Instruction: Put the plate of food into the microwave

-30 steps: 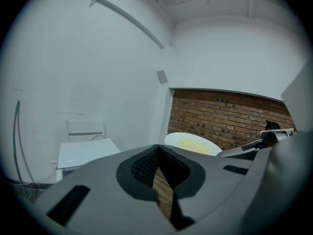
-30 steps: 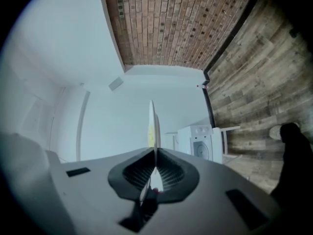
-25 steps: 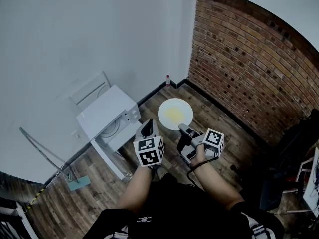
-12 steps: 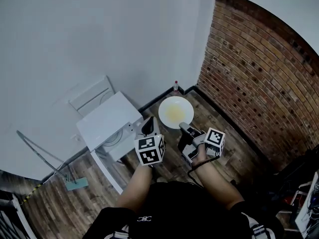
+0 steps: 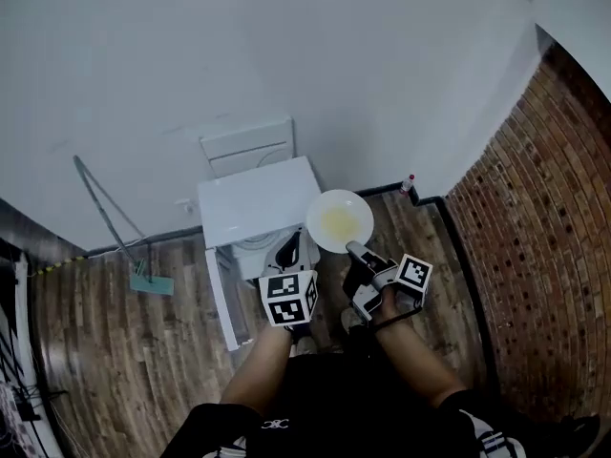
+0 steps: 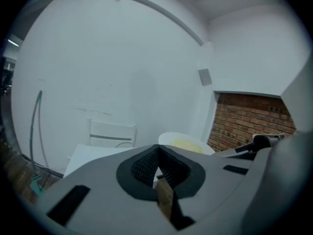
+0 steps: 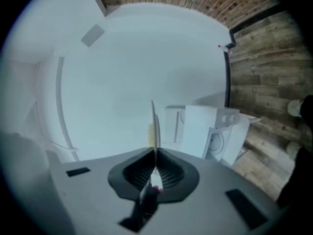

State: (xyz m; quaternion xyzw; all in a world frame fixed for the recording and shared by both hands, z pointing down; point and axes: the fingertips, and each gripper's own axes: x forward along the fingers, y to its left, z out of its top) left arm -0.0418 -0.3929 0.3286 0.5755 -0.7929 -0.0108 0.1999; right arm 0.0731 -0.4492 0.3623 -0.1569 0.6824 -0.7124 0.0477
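Note:
A white plate (image 5: 338, 220) with yellow food hangs level over the floor. My right gripper (image 5: 351, 248) is shut on its near rim. In the right gripper view the plate (image 7: 154, 124) shows edge-on, pinched between the black pads. The white microwave (image 5: 256, 206) stands just left of the plate, and its front with dials and a round window (image 7: 217, 131) faces me. A white panel (image 5: 221, 299), which looks like its open door, juts out at its front left. My left gripper (image 5: 286, 249) hovers before the microwave's front, and its jaws (image 6: 157, 148) are closed on nothing.
A white folding chair (image 5: 248, 146) leans on the white wall behind the microwave. A mop with a green head (image 5: 148, 280) stands at the left. A small bottle (image 5: 409, 181) sits in the corner by the brick wall (image 5: 544, 208). The floor is wood planks (image 5: 115, 351).
The view has swung left, so the microwave now lies straight ahead and the brick wall has slid right. The plate, still gripped, is now beside the microwave's right edge.

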